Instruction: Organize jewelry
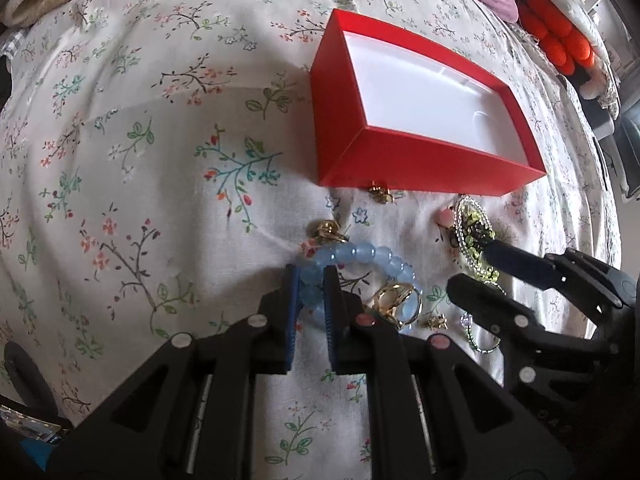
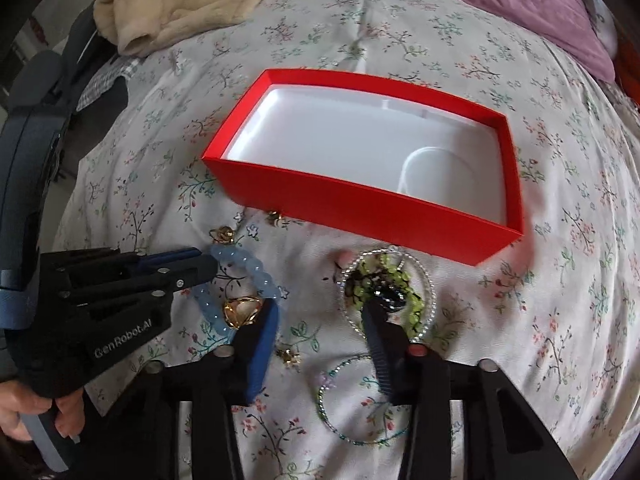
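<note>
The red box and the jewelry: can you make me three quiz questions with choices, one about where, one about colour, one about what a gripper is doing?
1. Where is the jewelry?
A. inside the box
B. on the bedspread in front of the box
C. on the purple pillow

2. What colour is the bead bracelet between the left gripper's fingers?
A. light blue
B. red
C. black

3. How are the right gripper's jaws?
A. clamped on the box
B. apart, over the green bead piece
C. shut on a ring

Answers:
1 B: the box shows only its white inside, and the pieces lie on the bedspread.
2 A: the bracelet in the left gripper is light blue.
3 B: the right gripper is open above the green bead piece.
</note>
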The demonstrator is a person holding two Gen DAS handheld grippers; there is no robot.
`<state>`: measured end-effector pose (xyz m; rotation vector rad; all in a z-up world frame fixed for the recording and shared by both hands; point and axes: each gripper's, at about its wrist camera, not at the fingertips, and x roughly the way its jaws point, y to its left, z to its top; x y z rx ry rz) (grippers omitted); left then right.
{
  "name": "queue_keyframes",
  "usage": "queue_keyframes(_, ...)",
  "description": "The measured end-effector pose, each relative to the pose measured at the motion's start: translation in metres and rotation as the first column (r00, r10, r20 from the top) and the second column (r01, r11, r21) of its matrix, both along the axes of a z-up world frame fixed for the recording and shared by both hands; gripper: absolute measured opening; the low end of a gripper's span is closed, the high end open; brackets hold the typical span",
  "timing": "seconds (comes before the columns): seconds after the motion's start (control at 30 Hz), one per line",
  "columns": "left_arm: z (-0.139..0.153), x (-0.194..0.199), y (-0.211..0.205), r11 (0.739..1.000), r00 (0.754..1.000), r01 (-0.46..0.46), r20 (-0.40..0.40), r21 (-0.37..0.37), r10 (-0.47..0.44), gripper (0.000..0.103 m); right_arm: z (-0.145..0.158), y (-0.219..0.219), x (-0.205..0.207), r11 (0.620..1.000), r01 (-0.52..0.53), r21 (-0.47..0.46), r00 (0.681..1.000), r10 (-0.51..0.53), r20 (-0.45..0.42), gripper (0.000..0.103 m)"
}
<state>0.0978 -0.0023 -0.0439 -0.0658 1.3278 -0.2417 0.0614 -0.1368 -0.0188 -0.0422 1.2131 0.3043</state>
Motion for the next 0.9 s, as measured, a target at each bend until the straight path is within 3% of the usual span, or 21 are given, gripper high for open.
queue_keyframes(0.27,-0.002,0.002,-0.006,1.000,1.000,0.008,0.003,0.010,-0.008,0.013,-0.016,0.010,0.008,0.997,-0.007,-0.072,1.000,0.007,0.006,0.030)
queue_keyframes(0.43,-0.002,0.001,-0.008,1.000,1.000,0.006,0.005,0.009,-0.006,0.013,-0.020,0.012,0.009,0.993,-0.013,-0.114,1.000,0.015,0.016,0.012)
queue_keyframes(0.53,0.002,-0.001,-0.007,1.000,1.000,0.010,0.013,0.005,-0.010,0.013,-0.015,0.012,0.009,0.995,-0.014,-0.097,1.000,0.017,0.027,0.008)
queue_keyframes(0.8,0.033,-0.012,-0.006,0.998,0.996,0.045,0.077,-0.053,-0.041,0.013,0.010,-0.006,0.001,0.999,0.002,-0.037,0.998,0.000,0.061,0.006)
queue_keyframes(0.9,0.043,-0.018,-0.007,0.996,0.993,0.061,0.100,-0.068,-0.054,0.013,0.015,-0.014,0.000,1.000,0.023,-0.014,0.999,-0.023,0.047,0.011)
